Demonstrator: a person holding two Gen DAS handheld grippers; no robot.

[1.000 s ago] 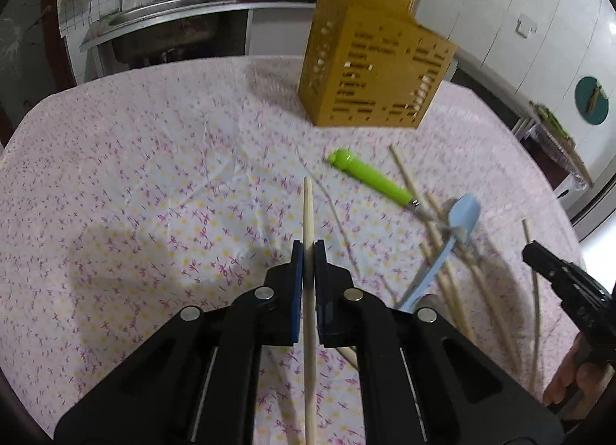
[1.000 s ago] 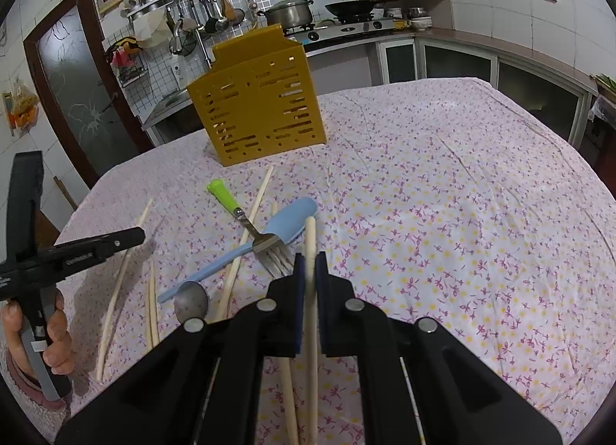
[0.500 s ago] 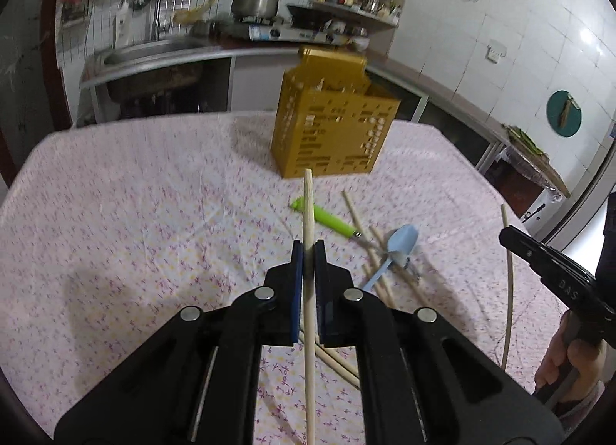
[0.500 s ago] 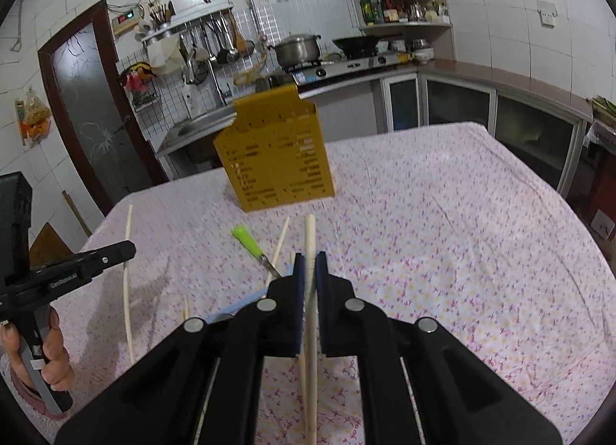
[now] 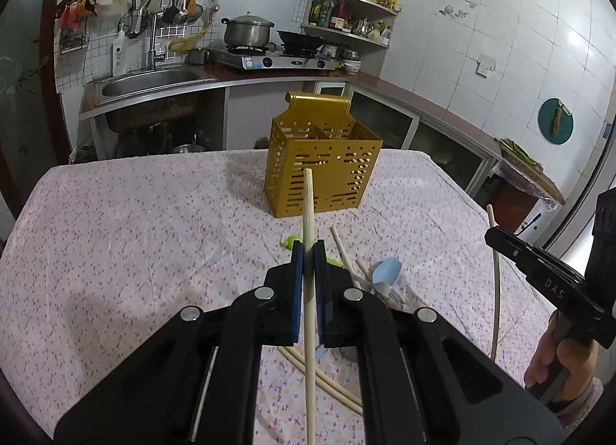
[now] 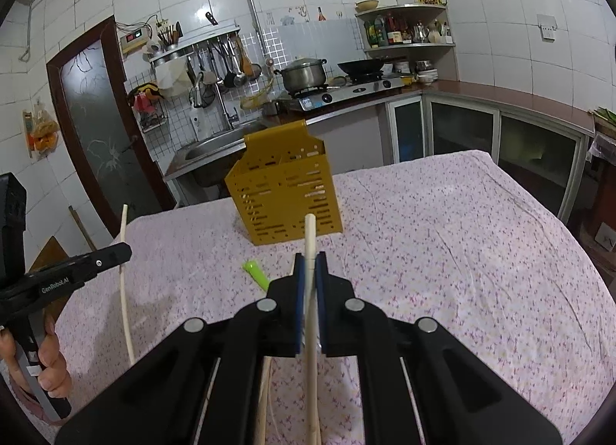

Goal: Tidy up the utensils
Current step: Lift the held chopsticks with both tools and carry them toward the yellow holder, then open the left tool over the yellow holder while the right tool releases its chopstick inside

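Note:
My left gripper (image 5: 308,248) is shut on a wooden chopstick (image 5: 308,206) that sticks out forward, its tip lined up with the yellow slotted utensil holder (image 5: 321,171). My right gripper (image 6: 309,259) is shut on a second chopstick (image 6: 310,237) in the same way, lifted above the table. The holder (image 6: 285,198) stands upright at the table's far side with its divided top open. Each gripper shows in the other's view: the right one (image 5: 496,235) and the left one (image 6: 123,251), both holding their chopsticks. On the cloth lie a green-handled fork (image 6: 256,271), a light blue spoon (image 5: 385,271) and several loose chopsticks (image 5: 342,252).
A floral tablecloth (image 5: 134,237) covers the table. Behind it runs a kitchen counter with a sink (image 5: 150,79), a gas stove with a pot (image 5: 248,29) and a wok. A person's hand (image 6: 50,364) grips the left tool's handle. Cabinets line the right wall.
Both grippers have risen with their chopsticks and tilted up, so the holder's open top and the kitchen wall now show. The utensils on the cloth have dropped lower in view.

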